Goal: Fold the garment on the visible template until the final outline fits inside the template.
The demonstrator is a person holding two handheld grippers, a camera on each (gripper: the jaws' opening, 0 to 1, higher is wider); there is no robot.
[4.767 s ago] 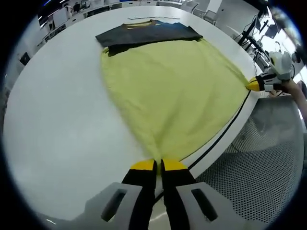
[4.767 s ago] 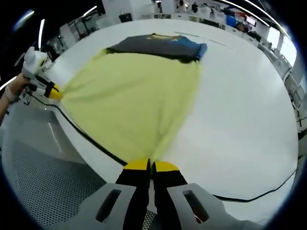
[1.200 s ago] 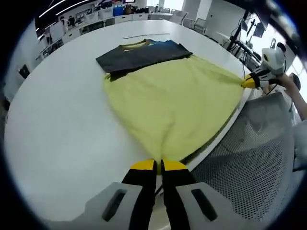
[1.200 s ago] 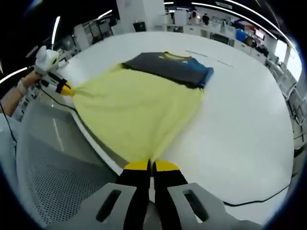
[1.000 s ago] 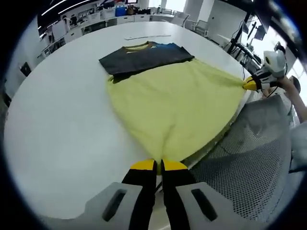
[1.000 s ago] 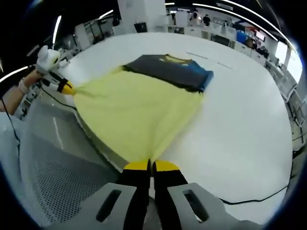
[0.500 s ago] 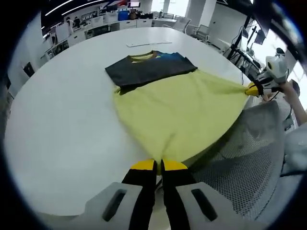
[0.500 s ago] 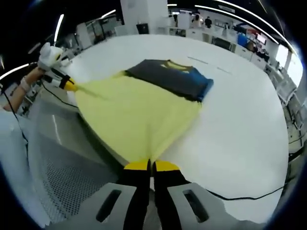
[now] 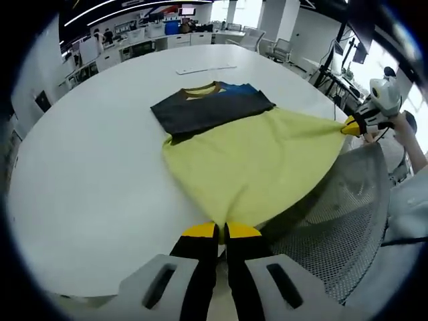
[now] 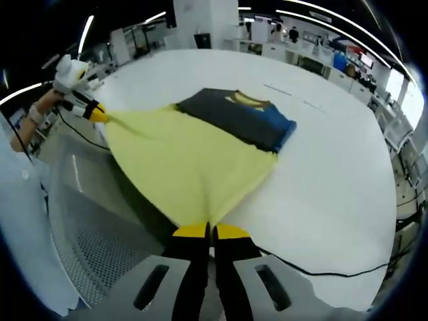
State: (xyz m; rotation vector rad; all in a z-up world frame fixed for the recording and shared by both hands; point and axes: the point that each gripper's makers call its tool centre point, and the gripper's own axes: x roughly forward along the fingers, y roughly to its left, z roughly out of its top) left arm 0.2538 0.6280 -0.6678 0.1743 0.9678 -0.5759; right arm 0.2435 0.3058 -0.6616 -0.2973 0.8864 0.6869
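A yellow garment (image 9: 249, 157) is stretched taut between both grippers, lifted off the near edge of the round white table (image 9: 87, 154). My left gripper (image 9: 221, 229) is shut on one bottom corner; my right gripper (image 10: 210, 229) is shut on the other corner. In the left gripper view the right gripper (image 9: 352, 125) shows at the right, pinching the cloth. In the right gripper view the left gripper (image 10: 97, 114) shows at upper left. The yellow garment (image 10: 188, 160) reaches back to a folded dark and blue shirt (image 9: 210, 105), its far edge lying against that shirt (image 10: 239, 117).
A mesh office chair (image 9: 338, 221) stands right below the lifted cloth at the table's edge. A black cable (image 10: 321, 271) runs over the table at the right. A thin strip (image 9: 204, 67) lies beyond the dark shirt. Desks and chairs fill the room behind.
Both grippers have pulled back and up from the table, drawing the yellow garment's near edge off the table rim and over the chair. The dark shirt has stayed put.
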